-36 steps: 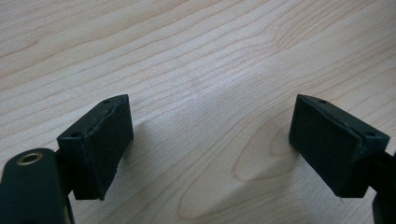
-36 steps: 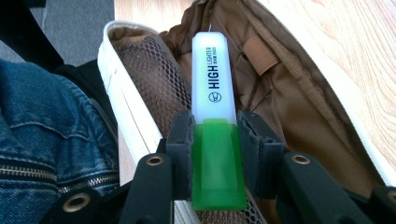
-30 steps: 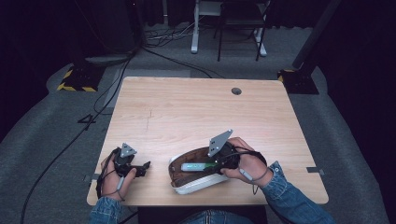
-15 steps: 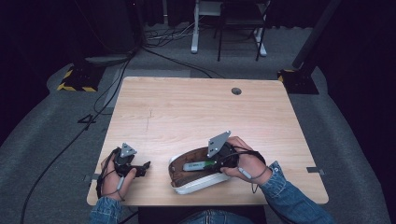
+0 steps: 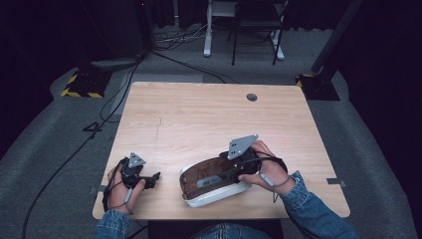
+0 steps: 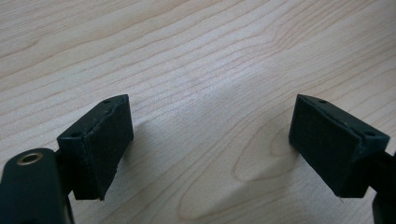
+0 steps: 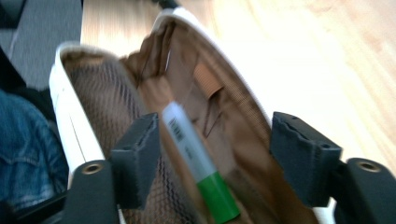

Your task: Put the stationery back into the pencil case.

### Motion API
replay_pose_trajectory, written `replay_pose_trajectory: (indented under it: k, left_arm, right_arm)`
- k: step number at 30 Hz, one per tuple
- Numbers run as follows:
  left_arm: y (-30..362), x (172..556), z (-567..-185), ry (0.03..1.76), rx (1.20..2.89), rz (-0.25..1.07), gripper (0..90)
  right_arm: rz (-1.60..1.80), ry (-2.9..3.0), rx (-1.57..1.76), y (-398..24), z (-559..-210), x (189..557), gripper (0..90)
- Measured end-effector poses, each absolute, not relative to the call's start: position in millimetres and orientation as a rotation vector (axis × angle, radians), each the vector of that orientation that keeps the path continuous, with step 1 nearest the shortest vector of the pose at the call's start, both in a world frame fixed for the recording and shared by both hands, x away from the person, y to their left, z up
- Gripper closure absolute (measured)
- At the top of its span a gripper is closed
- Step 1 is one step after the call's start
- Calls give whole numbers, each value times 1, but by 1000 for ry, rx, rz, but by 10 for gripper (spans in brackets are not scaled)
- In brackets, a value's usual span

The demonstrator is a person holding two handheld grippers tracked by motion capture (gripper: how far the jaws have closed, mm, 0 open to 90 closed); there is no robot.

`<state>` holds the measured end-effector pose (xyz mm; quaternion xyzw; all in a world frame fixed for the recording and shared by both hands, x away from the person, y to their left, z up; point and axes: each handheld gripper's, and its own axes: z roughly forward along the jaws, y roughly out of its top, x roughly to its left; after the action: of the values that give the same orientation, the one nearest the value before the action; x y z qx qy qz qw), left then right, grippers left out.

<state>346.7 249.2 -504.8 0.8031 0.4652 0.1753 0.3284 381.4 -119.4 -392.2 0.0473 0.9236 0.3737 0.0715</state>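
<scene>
Near the front edge of the table [image 5: 199, 114], a white pouch [image 5: 211, 181] with a brown lining lies open on its side. Inside it rests a marker [image 7: 196, 161] with a green cap. Over the pouch's mouth, the right gripper [image 7: 212, 158] has just been opening its jaws; the marker lies between them, and neither pad presses on it. Well apart at the table's left, the left gripper [image 6: 208, 144] rests wide open, with bare wood between its jaws.
</scene>
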Motion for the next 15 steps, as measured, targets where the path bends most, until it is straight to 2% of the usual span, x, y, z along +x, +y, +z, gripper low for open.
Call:
replay_pose_trajectory:
  k: [15]
  left_arm:
    - [248, 348, -505, 1223, 2096, 458, 139]
  right_arm:
    - [1305, 2608, 397, -175, -371, 407, 229]
